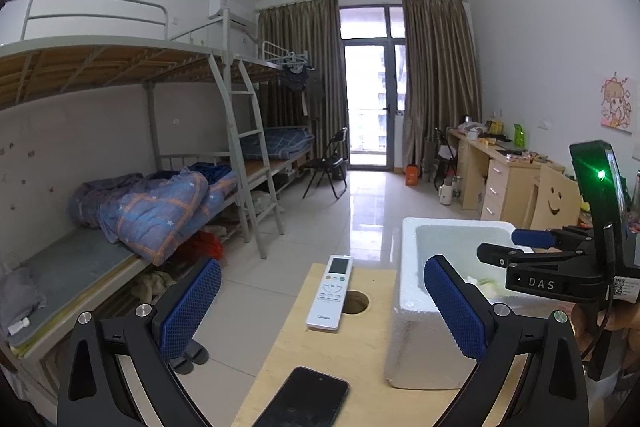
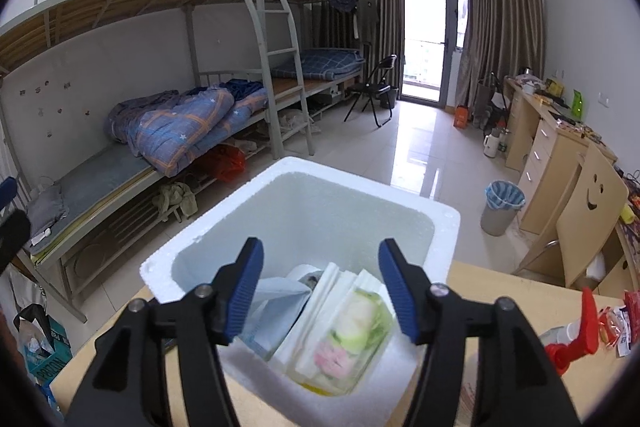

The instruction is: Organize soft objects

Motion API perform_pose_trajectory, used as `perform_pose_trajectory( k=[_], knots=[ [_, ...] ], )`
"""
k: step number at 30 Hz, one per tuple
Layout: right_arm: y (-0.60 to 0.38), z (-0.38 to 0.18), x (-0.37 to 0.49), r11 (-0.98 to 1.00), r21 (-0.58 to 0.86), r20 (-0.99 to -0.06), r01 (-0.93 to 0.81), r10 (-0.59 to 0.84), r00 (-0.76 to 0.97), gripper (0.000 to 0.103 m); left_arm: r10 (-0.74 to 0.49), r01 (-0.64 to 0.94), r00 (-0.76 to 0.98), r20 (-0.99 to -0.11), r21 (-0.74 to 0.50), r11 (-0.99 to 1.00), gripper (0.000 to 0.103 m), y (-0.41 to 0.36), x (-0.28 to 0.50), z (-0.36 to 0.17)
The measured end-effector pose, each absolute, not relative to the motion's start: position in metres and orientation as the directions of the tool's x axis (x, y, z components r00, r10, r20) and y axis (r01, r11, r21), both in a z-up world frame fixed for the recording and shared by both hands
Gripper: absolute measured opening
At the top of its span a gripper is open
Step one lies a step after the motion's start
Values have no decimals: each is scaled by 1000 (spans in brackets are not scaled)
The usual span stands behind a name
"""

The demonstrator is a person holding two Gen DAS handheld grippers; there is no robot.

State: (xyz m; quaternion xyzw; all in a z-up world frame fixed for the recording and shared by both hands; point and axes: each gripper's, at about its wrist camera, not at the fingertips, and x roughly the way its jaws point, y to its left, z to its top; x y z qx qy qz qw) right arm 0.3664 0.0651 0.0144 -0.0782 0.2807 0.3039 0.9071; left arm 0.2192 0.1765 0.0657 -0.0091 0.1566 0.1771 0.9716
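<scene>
At lower centre of the right wrist view, the right gripper (image 2: 320, 287) hovers fingers apart, gripping nothing, above the foam box (image 2: 412, 203), where the flower-printed tissue pack (image 2: 348, 339) lies tilted (long axis toward the upper right), while the left gripper (image 1: 320, 311) is spread empty over the tabletop (image 1: 360, 347).

"DAS" in white letters on the right tongs (image 1: 524, 247), a brand logo, too small to read, on the remote control (image 1: 330, 291)
</scene>
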Motion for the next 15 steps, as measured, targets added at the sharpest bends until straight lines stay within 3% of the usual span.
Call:
perform_pose_trajectory(
  k=[5, 8, 10, 15],
  knots=[
    [58, 28, 353, 804, 35, -533, -594, 518, 669, 76, 321, -324, 895, -310, 45, 945, 102, 169, 217, 67],
    [48, 39, 339, 800, 54, -505, -598, 538, 675, 88, 318, -319, 899, -301, 47, 947, 102, 164, 215, 69],
    [41, 48, 327, 806, 36, -480, -591, 532, 697, 102, 316, -318, 900, -300, 43, 947, 102, 163, 211, 70],
    [27, 64, 292, 818, 0, -431, -576, 520, 738, 103, 297, -304, 909, -292, 24, 953, 102, 156, 199, 77]
  ],
)
